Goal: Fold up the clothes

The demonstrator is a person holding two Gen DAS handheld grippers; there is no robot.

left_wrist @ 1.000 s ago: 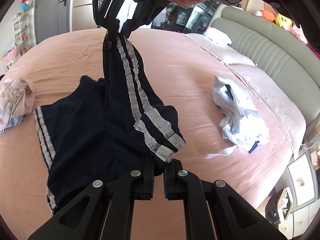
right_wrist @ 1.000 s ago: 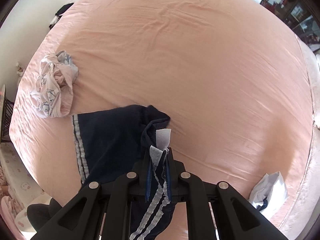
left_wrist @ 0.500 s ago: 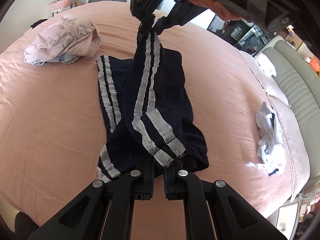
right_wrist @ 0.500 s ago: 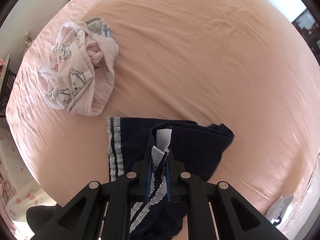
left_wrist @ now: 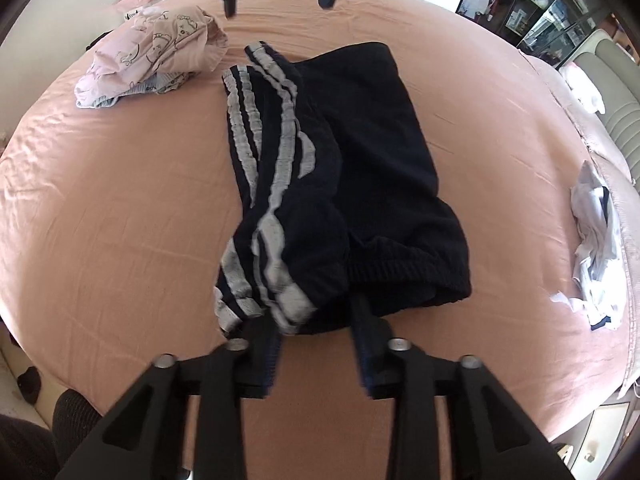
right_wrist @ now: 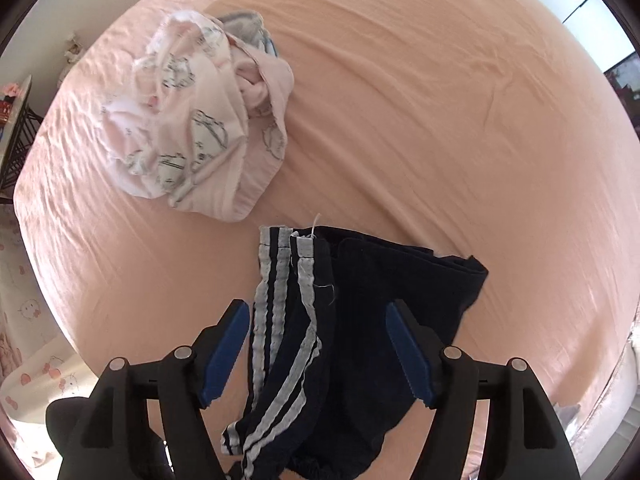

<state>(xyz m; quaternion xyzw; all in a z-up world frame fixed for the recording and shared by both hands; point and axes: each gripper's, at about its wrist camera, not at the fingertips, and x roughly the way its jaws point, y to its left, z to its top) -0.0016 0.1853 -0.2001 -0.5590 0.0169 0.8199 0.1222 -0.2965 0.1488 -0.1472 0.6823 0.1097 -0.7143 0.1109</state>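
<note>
Navy shorts (left_wrist: 360,168) with white side stripes, folded over and lying on pink bed sheet (left_wrist: 120,208). Left gripper (left_wrist: 316,344) at near waistband edge, jaws opening, cloth released, pads clear of fabric. Right gripper (right_wrist: 318,350) above far striped hem, jaws opening, blue pads (right_wrist: 224,352) apart with shorts (right_wrist: 360,320) lying loose beneath and between. Crumpled pink printed garment (left_wrist: 156,52) just left of far hem; white garment (left_wrist: 596,248) well apart at right edge.

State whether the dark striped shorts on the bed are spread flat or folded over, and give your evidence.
Folded over. The navy shorts lie on the pink sheet doubled lengthwise: both white-striped side seams lie together along one edge, not on opposite sides.
</note>
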